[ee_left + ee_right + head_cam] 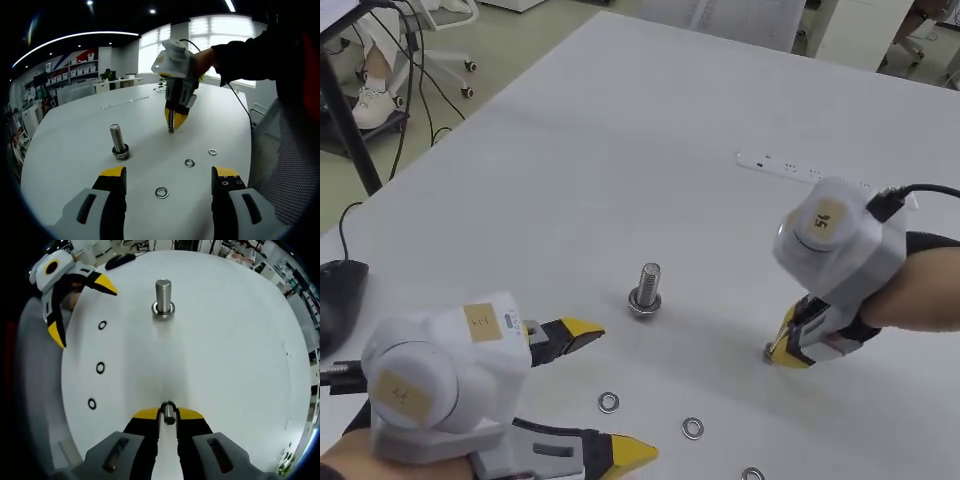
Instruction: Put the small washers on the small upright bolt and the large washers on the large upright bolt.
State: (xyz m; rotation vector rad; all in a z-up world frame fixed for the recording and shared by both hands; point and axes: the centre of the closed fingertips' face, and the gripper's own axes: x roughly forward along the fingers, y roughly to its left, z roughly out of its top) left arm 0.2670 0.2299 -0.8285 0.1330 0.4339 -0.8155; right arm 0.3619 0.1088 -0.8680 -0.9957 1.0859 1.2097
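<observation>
The wide white worktop carried everything. The left claw was spread wide and held nothing. The right claw pinched the small silver bolt upright, its end down on the worktop. The big silver bolt stood upright between the claws. Three little silver ring washers lay flat near the left claw.

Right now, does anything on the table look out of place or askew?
Nothing looks damaged. The large bolt stands upright and three washers lie flat. One oddity: the small bolt is clamped in the right gripper rather than standing free.
</observation>
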